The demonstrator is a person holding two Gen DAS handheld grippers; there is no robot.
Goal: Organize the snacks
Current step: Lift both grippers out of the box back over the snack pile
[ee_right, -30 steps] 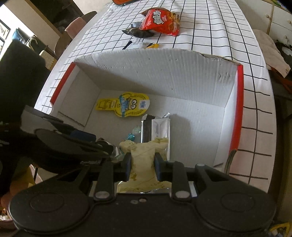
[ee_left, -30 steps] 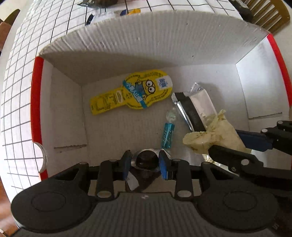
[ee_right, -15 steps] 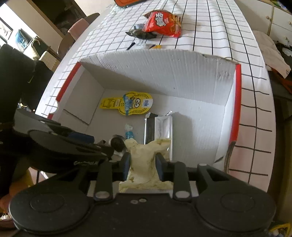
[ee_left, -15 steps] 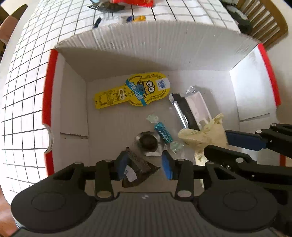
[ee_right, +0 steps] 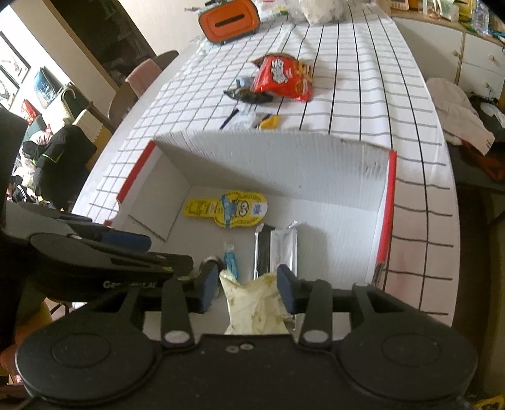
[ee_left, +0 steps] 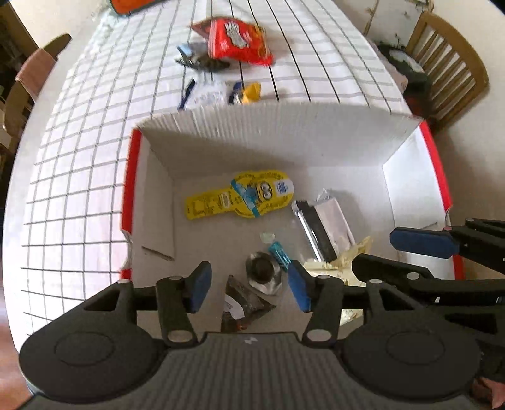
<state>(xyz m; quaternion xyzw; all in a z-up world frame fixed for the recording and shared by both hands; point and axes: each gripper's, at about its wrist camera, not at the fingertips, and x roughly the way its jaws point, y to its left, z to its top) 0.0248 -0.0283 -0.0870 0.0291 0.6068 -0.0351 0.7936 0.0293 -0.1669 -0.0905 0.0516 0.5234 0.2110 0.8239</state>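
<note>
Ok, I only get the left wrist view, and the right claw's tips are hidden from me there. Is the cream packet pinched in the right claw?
Observer: No. In the right wrist view the cream packet lies between the right claw's pads. The jaws have just been opening, and a gap shows beside one pad.
Operator: Good. The orange box at the far end of the table is cut off for me. What is on its top?
Observer: The right wrist view shows a dark slot across its top.
</note>
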